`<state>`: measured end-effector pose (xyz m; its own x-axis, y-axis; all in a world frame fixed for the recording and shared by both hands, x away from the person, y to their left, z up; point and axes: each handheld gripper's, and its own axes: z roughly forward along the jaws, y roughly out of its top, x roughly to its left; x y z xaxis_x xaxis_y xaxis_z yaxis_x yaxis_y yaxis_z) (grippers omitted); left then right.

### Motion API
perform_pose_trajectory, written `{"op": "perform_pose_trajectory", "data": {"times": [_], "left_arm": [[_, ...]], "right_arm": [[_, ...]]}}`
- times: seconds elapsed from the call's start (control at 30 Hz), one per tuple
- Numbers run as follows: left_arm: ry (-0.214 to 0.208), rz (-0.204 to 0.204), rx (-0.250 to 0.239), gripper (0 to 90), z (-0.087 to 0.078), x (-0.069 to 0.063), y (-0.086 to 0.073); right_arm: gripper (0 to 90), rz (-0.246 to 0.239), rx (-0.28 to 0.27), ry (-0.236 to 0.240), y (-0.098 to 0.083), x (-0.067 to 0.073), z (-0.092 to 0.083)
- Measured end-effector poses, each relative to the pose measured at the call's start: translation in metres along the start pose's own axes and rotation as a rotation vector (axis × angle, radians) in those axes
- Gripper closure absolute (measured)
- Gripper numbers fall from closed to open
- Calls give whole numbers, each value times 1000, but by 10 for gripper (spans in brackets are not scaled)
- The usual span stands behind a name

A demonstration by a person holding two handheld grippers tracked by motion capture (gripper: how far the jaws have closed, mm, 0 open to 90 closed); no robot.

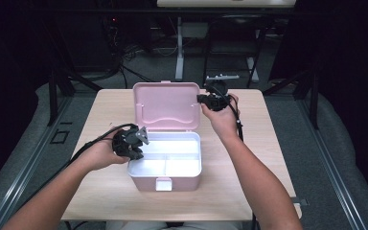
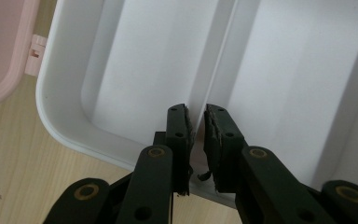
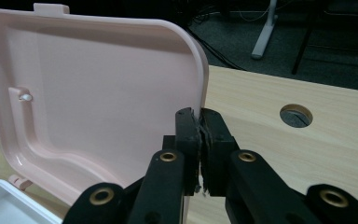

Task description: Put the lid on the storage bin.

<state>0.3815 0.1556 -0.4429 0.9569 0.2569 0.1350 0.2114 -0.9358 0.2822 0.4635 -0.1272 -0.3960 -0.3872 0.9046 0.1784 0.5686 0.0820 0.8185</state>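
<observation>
So the pink box [image 1: 165, 172] sits in the middle of the worktop [image 1: 105, 191], its lid [image 1: 165, 106] standing up from the back edge, and the white tray [image 1: 170, 158] inside with its divider looks bare. The right hand-held gripper [image 3: 200, 126] is at the lid's right edge, jaws pressed together on that thin rim as far as I can tell from the right gripper view. The left hand-held gripper [image 2: 196, 123] is down at the box's left wall, jaws pinched on the white rim [image 2: 121, 156] there, which holds the base steady. Looks like the step is swinging the lid on its hinge. To do it well, I'd keep the left grip firm so the box doesn't skid, and let the right one follow the hinge's arc instead of pushing straight, since that rim is thin and could slip out of the pads. Going slow near the end of the swing would save the hinge [image 2: 35, 53] from a jolt. There's a cable hole [image 3: 296, 115] in the worktop, right of the box.
</observation>
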Motion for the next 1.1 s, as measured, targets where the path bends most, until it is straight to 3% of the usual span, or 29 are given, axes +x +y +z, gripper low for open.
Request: {"op": "perform_pose_trajectory", "data": {"times": [0.3,0.6,0.87,0.97,1.1], "left_arm": [[-2,1,19,794,-1,1,3],[-12,-67,-38,706,-20,10,0],[24,-200,-121,699,-40,32,-7],[74,-244,-129,702,-47,41,-10],[143,-328,-183,697,-51,52,-13]], "right_arm": [[868,1,1,8,1,0,-3],[868,7,3,10,1,0,-4],[868,-2,-3,12,0,1,-7],[868,-6,-5,12,0,2,-8],[868,-8,-11,18,-1,2,-10]]}}
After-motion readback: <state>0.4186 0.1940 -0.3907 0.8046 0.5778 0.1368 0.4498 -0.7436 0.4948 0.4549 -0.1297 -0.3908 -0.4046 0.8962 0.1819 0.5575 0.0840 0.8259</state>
